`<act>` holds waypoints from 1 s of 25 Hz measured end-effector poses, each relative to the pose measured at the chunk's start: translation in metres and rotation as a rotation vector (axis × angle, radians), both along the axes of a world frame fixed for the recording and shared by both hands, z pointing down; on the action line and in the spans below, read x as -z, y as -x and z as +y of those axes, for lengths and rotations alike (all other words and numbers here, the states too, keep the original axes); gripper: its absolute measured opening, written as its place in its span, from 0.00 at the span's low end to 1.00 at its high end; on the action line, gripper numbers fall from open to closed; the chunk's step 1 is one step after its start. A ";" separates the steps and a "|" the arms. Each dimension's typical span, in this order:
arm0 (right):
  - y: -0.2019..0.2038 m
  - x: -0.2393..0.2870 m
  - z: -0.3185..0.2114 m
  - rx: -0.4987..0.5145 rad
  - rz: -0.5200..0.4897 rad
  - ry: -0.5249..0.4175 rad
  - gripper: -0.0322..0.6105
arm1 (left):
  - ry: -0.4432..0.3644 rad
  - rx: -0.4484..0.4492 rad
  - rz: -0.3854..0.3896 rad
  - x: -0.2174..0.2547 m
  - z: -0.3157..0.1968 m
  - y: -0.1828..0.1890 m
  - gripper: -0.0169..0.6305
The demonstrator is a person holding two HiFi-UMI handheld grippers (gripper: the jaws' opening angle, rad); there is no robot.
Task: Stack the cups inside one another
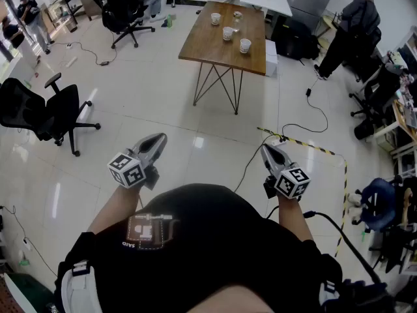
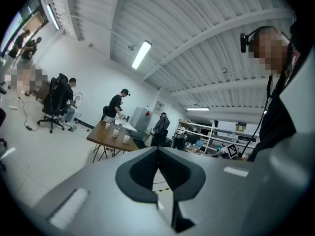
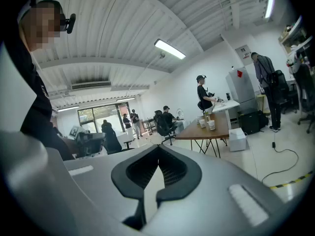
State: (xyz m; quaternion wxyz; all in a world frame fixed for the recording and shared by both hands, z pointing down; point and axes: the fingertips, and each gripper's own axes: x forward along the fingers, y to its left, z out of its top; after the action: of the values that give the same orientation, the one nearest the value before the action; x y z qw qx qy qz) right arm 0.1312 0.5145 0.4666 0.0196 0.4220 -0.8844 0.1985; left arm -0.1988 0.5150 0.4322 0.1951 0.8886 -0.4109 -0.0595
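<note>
Three white paper cups (image 1: 227,33) stand apart on a wooden table (image 1: 208,47) far across the room, with a smaller cup (image 1: 238,15) behind them. The cups (image 2: 116,132) are tiny in the left gripper view, and the cups (image 3: 207,124) are just as small in the right gripper view. My left gripper (image 1: 159,139) is held level at waist height, shut with nothing between its jaws, which meet at the tips (image 2: 158,149). My right gripper (image 1: 266,150) points slightly down and is also shut and empty, its tips touching (image 3: 158,146). Both are far from the table.
Glossy white floor lies between me and the table. A black office chair (image 1: 45,113) stands at the left and another (image 1: 124,8) at the back. A black cable (image 1: 313,113) and yellow-black tape (image 1: 306,147) cross the floor on the right. People stand near the table and desks.
</note>
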 end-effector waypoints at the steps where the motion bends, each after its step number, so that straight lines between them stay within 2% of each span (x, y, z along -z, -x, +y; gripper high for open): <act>1: -0.004 -0.001 -0.003 0.000 0.005 0.000 0.07 | 0.000 -0.003 0.000 -0.001 -0.003 -0.005 0.03; 6: -0.016 -0.009 -0.021 -0.004 0.013 0.011 0.07 | 0.007 -0.004 0.002 -0.005 -0.020 -0.015 0.03; 11: 0.000 -0.013 -0.058 -0.007 0.016 0.019 0.07 | 0.010 0.002 0.009 -0.011 -0.060 0.006 0.03; 18: 0.051 -0.008 -0.155 -0.071 0.047 -0.002 0.07 | -0.011 -0.057 0.058 -0.025 -0.173 0.059 0.03; 25: 0.092 0.022 -0.260 -0.151 0.044 -0.041 0.07 | -0.013 -0.128 0.048 -0.012 -0.292 0.109 0.03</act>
State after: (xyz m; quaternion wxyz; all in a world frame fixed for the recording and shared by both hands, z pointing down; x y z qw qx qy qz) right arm 0.0396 0.2541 0.4445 0.0155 0.4919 -0.8533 0.1719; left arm -0.3082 0.2228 0.4444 0.2024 0.9125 -0.3482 -0.0711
